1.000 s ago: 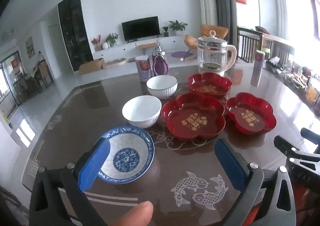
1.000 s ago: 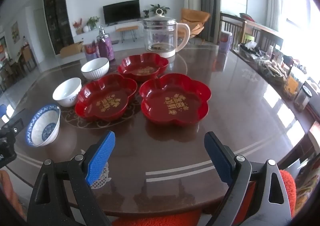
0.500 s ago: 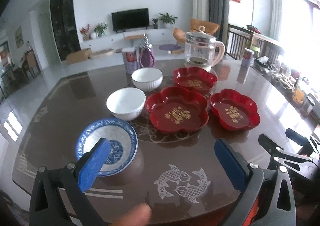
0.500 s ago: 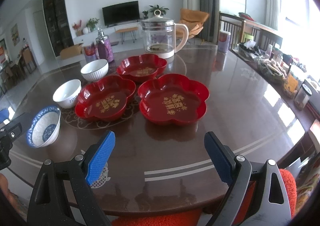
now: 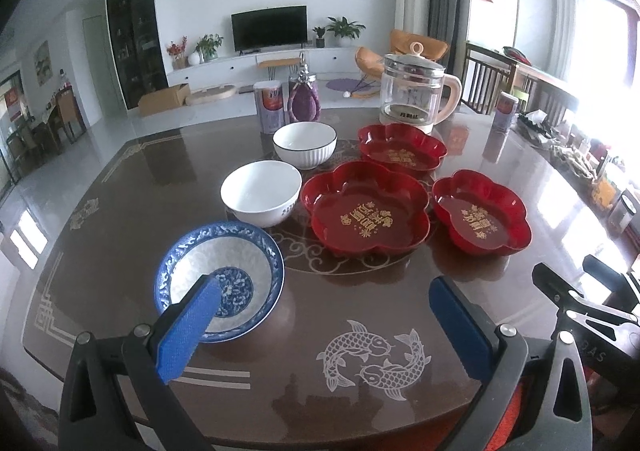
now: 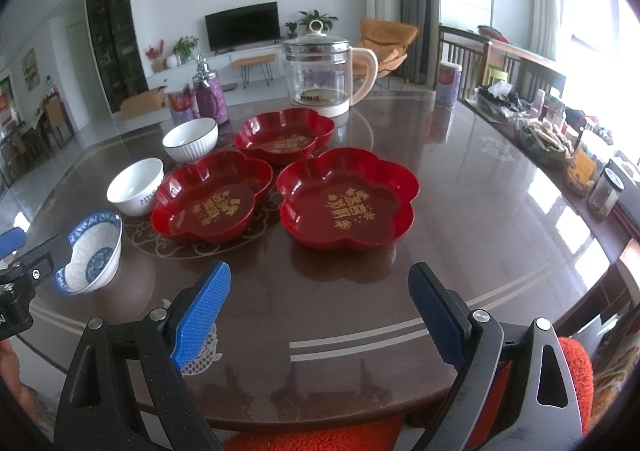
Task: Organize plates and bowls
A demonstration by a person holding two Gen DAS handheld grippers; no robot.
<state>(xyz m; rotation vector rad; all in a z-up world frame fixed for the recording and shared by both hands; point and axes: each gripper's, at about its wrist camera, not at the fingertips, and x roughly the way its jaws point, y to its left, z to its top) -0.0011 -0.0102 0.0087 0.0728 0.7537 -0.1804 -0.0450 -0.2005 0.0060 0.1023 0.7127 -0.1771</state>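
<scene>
1. I see the brown table (image 5: 500, 155) carrying all the dishes.
2. Three red flower-shaped plates (image 6: 346, 199) sit grouped at centre: one at 12 o'clock in the right wrist view, one at 10 o'clock (image 6: 212, 207), one behind them (image 6: 284, 135) near the glass kettle (image 6: 326, 71).
3. Three bowls run in a line at 9 to 11 o'clock of the plates: a ribbed white bowl (image 5: 305, 144) farthest, a plain white bowl (image 5: 261, 193) in the middle, a blue patterned bowl (image 5: 219, 279) nearest.
4. My left gripper (image 5: 324, 325) is spread wide and holds nothing; its left pad overlaps the blue patterned bowl in view, contact I cannot tell.
5. My right gripper (image 6: 320, 313) is spread wide, empty, above bare tabletop.
</scene>
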